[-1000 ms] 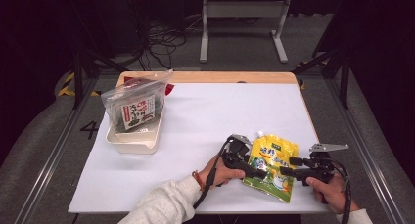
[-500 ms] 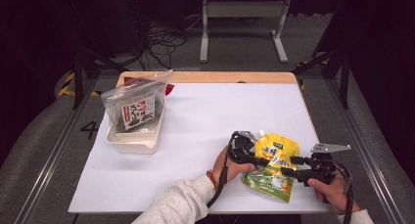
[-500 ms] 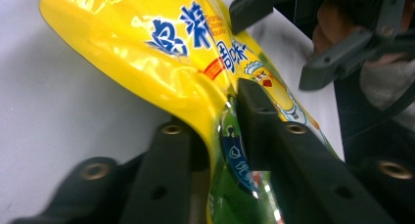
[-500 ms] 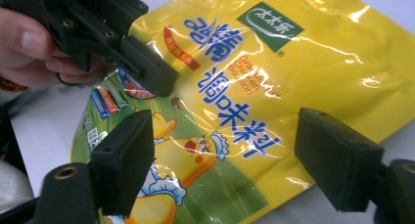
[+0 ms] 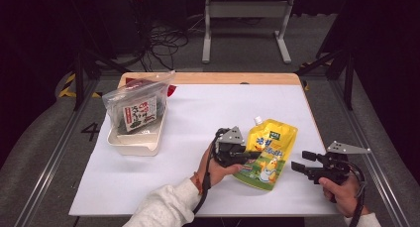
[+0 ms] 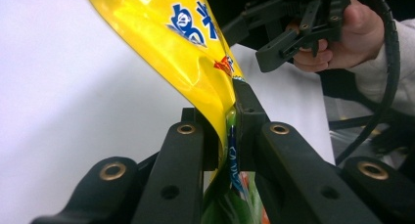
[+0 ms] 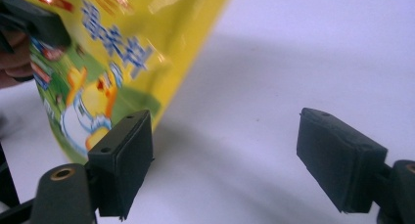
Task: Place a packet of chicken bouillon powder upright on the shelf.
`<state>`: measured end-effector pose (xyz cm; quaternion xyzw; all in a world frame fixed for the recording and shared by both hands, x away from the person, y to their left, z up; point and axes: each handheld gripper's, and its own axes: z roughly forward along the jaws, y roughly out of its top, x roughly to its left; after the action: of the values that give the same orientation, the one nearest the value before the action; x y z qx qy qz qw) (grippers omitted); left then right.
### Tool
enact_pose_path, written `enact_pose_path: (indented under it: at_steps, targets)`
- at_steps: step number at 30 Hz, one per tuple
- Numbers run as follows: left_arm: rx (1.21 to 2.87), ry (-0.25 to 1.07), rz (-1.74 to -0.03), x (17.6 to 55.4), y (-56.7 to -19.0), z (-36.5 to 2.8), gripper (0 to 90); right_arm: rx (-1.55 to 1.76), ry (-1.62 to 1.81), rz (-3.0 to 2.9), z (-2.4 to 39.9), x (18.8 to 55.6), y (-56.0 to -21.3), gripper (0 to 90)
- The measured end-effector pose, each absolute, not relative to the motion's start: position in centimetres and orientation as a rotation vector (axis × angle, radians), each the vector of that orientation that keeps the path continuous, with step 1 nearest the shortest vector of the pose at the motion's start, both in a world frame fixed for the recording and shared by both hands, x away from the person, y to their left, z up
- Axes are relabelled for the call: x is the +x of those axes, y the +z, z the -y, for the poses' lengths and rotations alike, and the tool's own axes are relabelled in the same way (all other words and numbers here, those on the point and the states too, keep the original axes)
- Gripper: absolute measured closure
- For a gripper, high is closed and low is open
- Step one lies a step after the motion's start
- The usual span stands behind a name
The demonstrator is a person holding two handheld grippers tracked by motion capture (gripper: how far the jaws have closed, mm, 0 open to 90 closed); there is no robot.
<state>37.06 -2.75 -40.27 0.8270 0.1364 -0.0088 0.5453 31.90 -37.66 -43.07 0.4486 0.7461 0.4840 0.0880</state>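
The left claw (image 6: pixel 227 131) has just been closing, and its jaws now pinch the edge of the yellow pouch (image 6: pixel 191 53); the film is crumpled between the pads. In the high view the same claw (image 5: pixel 247 155) bites the pouch (image 5: pixel 270 152) at its left edge, about midway down, with the white spout at the far end pointing toward the back of the worktop (image 5: pixel 198 118). The left gripper view shows the pouch rising away from the white surface on the gripped side, so it looks partly lifted rather than lying flat, though how much of it rests on the worktop cannot be told.

The right claw (image 7: pixel 225 165) is spread wide with nothing between its pads; the pouch (image 7: pixel 112 53) sits just beside its left pad, apart from it. In the high view this claw (image 5: pixel 298 166) hangs near the pouch's right edge, pointing at it.

Well apart, at the left of the worktop, a white tray (image 5: pixel 141 140) holds a clear bag (image 5: pixel 136 108) with a dark filling.

By this reading, the grasp is done and the lift begun. What is left is probably the carry across to the tray and the release there, with the right claw free to help steady the pouch.
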Motion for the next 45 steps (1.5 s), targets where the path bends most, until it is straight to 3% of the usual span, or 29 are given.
enact_pose_path:
  at_steps: [13, 21, 22, 31, 45]
  targets:
    - [1.893, 0.215, -0.315, 35.6, -37.2, -6.2, 85.9, 1.31, 1.408, -2.294, 36.2, 32.5, -43.7, 20.8]
    - [1.807, 0.369, -0.359, 35.1, -35.1, -13.9, 85.9, 1.294, 1.39, -2.314, 35.8, 32.6, -43.9, 20.5]
    - [1.784, 0.419, -0.374, 35.1, -34.7, -16.3, 85.9, 1.295, 1.391, -2.317, 35.7, 32.6, -43.9, 20.5]
    - [1.711, 0.572, -0.435, 35.3, -34.6, -24.6, 86.2, 1.297, 1.38, -2.336, 35.4, 32.8, -44.1, 20.5]
    - [1.714, 0.622, -0.428, 36.8, -36.5, -28.7, 86.8, 1.303, 1.351, -2.367, 34.8, 33.0, -44.7, 20.5]
